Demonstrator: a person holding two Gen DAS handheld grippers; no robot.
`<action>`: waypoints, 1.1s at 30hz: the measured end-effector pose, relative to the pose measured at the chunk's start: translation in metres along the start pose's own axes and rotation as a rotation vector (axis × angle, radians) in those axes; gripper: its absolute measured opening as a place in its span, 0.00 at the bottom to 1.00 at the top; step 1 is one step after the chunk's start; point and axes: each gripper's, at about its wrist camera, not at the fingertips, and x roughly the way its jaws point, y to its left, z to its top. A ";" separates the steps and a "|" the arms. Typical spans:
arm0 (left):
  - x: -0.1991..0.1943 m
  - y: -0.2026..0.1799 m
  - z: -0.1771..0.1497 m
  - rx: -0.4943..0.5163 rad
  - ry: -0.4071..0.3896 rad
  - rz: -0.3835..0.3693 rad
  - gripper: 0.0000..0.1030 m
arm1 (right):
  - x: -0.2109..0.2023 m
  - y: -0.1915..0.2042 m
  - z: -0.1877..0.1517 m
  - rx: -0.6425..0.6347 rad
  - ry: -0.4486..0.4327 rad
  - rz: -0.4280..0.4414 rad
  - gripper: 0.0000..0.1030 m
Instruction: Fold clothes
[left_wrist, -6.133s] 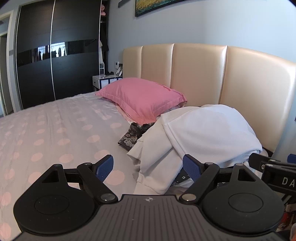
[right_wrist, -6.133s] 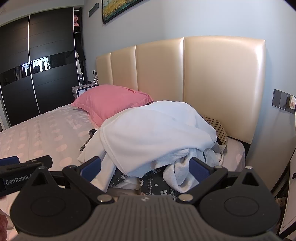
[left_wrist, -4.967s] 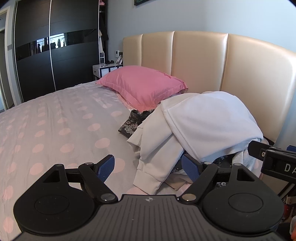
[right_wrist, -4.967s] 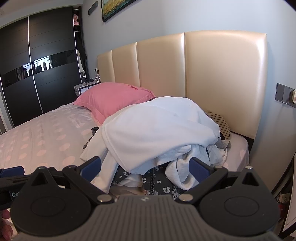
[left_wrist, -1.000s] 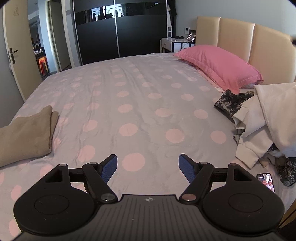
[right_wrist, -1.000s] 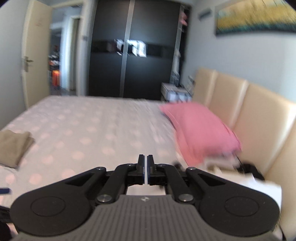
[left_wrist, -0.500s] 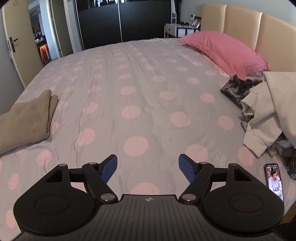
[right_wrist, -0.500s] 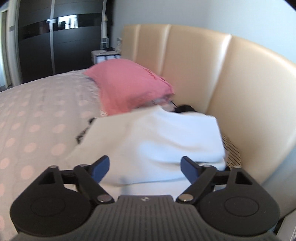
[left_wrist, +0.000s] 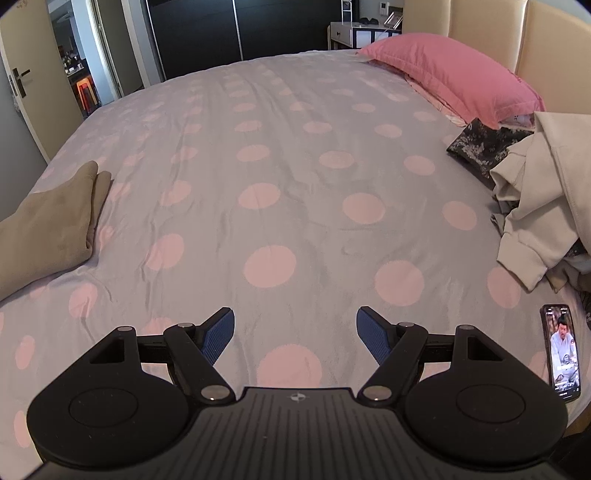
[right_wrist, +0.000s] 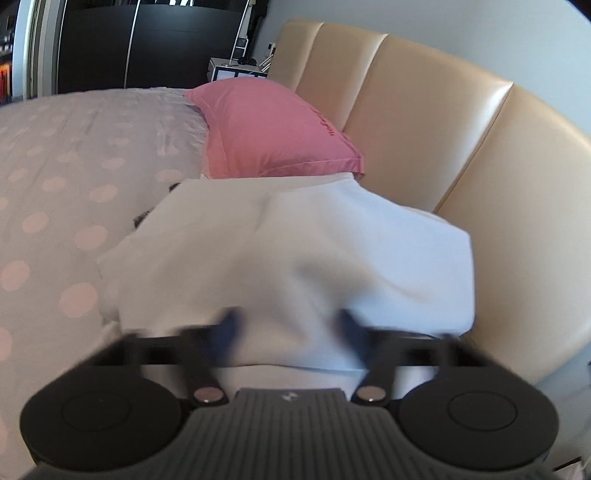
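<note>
A pile of unfolded clothes lies at the head of the bed. A white garment (right_wrist: 295, 251) tops it and also shows at the right edge of the left wrist view (left_wrist: 543, 206), with a dark patterned garment (left_wrist: 480, 144) beside it. A folded tan garment (left_wrist: 48, 225) lies at the bed's left edge. My left gripper (left_wrist: 295, 332) is open and empty above the spotted bedsheet (left_wrist: 266, 177). My right gripper (right_wrist: 288, 332) is open, blurred by motion, with its fingertips at the near edge of the white garment.
A pink pillow (left_wrist: 450, 74) leans by the cream headboard (right_wrist: 424, 122). A phone (left_wrist: 561, 354) with a lit screen lies at the bed's right edge. A black wardrobe (left_wrist: 229, 29) and a doorway (left_wrist: 85, 74) stand beyond the bed.
My right gripper opened from shut, swung toward the pile and came down close onto the white garment. My left gripper moved nearer the bedsheet and stayed open.
</note>
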 end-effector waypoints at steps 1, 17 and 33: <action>0.000 0.000 0.000 -0.001 0.001 0.001 0.70 | 0.000 -0.002 0.003 0.022 -0.004 0.000 0.22; -0.022 0.012 0.004 -0.025 -0.055 -0.012 0.70 | -0.118 -0.032 0.106 0.055 -0.430 -0.299 0.03; -0.074 0.047 0.013 -0.077 -0.194 0.015 0.70 | -0.307 0.103 0.151 -0.139 -0.823 0.056 0.03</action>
